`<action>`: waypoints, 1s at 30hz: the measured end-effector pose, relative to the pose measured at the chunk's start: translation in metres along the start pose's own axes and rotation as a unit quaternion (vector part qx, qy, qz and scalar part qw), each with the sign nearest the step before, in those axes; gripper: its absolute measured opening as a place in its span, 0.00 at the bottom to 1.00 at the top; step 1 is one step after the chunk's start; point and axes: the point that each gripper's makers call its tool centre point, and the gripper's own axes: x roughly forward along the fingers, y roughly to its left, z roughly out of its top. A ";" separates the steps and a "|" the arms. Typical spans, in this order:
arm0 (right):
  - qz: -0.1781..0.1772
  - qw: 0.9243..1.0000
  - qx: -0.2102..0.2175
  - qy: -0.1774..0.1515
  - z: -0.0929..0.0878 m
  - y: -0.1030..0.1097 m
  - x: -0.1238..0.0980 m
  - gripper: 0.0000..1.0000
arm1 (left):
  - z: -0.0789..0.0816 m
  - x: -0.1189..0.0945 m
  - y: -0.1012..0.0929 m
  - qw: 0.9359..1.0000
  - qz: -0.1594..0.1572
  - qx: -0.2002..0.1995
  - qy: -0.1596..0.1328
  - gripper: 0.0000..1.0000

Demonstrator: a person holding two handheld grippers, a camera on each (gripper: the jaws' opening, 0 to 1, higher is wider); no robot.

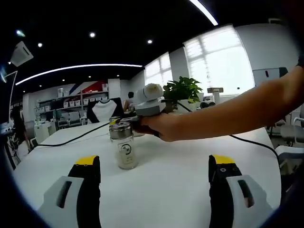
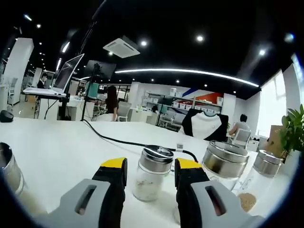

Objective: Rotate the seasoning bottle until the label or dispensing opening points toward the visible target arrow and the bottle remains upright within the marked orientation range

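A white desk (image 1: 180, 175) in an office carries an upright seasoning bottle (image 1: 124, 146) with a metal cap. In the left gripper view, the left gripper (image 1: 154, 175) hangs low with its yellow-tipped fingers (image 1: 87, 161) spread wide, well short of the bottle; a person's hand (image 1: 159, 126) brings the right gripper (image 2: 151, 173) to the bottle's far side. The right gripper view shows its fingers (image 2: 113, 165) closely flanking the bottle; whether they pinch it I cannot tell. Other jars (image 2: 223, 164) stand just right, and a black cable (image 2: 118, 139) crosses the desk.
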 end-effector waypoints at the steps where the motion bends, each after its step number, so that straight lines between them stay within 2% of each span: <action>1: -0.005 1.000 -0.005 0.000 0.000 -0.001 0.000 0.38 | 0.000 0.000 0.000 1.000 0.001 0.001 0.000 1.00; 5: -0.014 1.000 -0.007 0.006 -0.001 0.000 0.005 0.38 | 0.002 -0.001 -0.001 1.000 -0.004 -0.008 -0.006 1.00; 9: -0.034 0.999 0.018 0.020 -0.011 -0.005 0.008 0.36 | 0.003 0.000 -0.003 1.000 -0.007 -0.004 -0.010 1.00; 13: -0.036 0.999 0.021 0.023 -0.013 -0.006 0.012 0.36 | 0.003 0.000 -0.006 1.000 -0.008 0.014 -0.008 1.00; 15: -0.038 0.998 0.034 0.020 -0.010 -0.008 0.015 0.36 | 0.004 0.000 -0.004 1.000 -0.007 0.015 -0.010 1.00; 21: -0.040 0.998 0.031 0.026 -0.012 -0.010 0.024 0.33 | 0.003 0.000 -0.002 1.000 -0.006 0.007 -0.011 1.00; 22: -0.037 0.998 0.035 0.025 -0.011 -0.007 0.025 0.33 | 0.002 0.000 -0.001 1.000 -0.001 0.022 -0.007 1.00; 26: -0.030 0.998 0.055 0.027 -0.010 -0.005 0.025 0.32 | 0.002 0.000 -0.004 1.000 -0.007 0.017 -0.007 1.00; 30: -0.029 0.998 0.052 0.027 -0.008 -0.003 0.021 0.31 | 0.002 0.000 -0.004 1.000 -0.004 0.026 -0.008 1.00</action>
